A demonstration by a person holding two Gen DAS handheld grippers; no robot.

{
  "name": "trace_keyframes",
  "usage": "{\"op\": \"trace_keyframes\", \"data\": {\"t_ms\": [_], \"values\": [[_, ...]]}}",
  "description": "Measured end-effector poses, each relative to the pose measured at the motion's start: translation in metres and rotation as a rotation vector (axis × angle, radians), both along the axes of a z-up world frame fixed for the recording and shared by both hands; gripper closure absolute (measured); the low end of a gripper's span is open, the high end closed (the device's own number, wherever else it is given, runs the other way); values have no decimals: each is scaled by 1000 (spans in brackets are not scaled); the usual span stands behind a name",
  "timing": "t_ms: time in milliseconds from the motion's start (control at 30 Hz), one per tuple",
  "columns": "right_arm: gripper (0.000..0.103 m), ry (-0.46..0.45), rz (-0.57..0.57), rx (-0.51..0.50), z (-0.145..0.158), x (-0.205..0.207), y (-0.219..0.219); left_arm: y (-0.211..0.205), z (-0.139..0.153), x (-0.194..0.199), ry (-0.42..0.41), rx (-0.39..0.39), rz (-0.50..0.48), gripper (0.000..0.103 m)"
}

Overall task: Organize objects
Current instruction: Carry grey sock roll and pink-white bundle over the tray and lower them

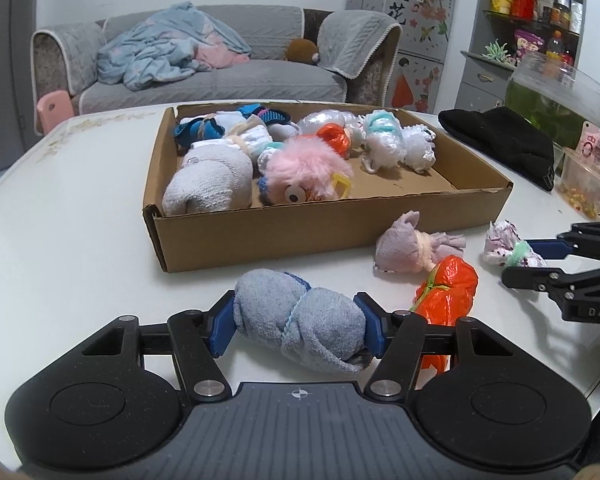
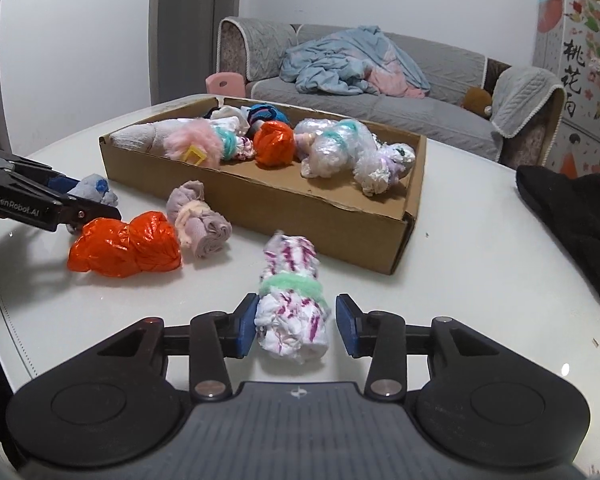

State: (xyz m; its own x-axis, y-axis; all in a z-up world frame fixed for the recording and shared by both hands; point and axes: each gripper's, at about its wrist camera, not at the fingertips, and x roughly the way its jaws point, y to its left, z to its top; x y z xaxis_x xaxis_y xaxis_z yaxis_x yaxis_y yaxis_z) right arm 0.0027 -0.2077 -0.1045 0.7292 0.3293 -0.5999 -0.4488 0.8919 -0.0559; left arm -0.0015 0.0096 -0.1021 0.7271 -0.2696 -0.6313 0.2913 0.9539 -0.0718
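Cardboard sets the scene: a shallow brown box (image 1: 332, 220) sits on the white table (image 1: 60, 232), already filled along its left and back with tied bundles, a grey-white rolled cloth (image 1: 204, 184) and a pink fluffy toy (image 1: 304, 168) nearest the front wall, which suggests the loose bundles outside are meant to join them. Starting at the left, the left gripper (image 1: 298, 326) has its blue pads pressed against both ends of a grey-blue towel roll (image 1: 300, 328) bound with blue thread; the roll lies just in front of the box and looks clamped, gripped lengthwise so the binding stays intact. Just to its right, an orange plastic bundle (image 1: 448, 288) and a lilac cloth bundle (image 1: 404, 252) tied with pale yarn lie touching each other on the table, beside the box's front wall and not yet taken. Further right, the right gripper (image 2: 296, 330) straddles a white-and-magenta cloth bundle (image 2: 294, 304) with a green band; its left pad touches the cloth, while a gap shows at the right pad, so the jaws stand apart and the grip appears not yet made. The bare floor at the box's right front (image 2: 340, 196) seems the likely spot for these. A black hat (image 2: 572, 208) lies well apart at the far right.
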Motion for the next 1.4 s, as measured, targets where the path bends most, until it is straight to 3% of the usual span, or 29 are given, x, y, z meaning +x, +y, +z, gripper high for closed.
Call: {"op": "trace_keyframes", "data": {"t_ms": [167,333,633,900,1100,1400], "values": [[74,9,26,11,0,1,2,4,1,-1,4,-10,-3,38],[74,4,26,24,12,-6,-10,11,15,-5,-4,14,-7,39],[74,-75,11,71,76,5,-39,8,82,11,-81,10,-30,39],[74,-143,48,66,116,45,-34,-43,127,59,-130,-7,-109,38],[74,-116,100,55,109,78,-15,-80,114,102,-86,-19,-143,38],[74,-27,134,38,81,109,3,-97,57,125,-1,16,-183,38]]}}
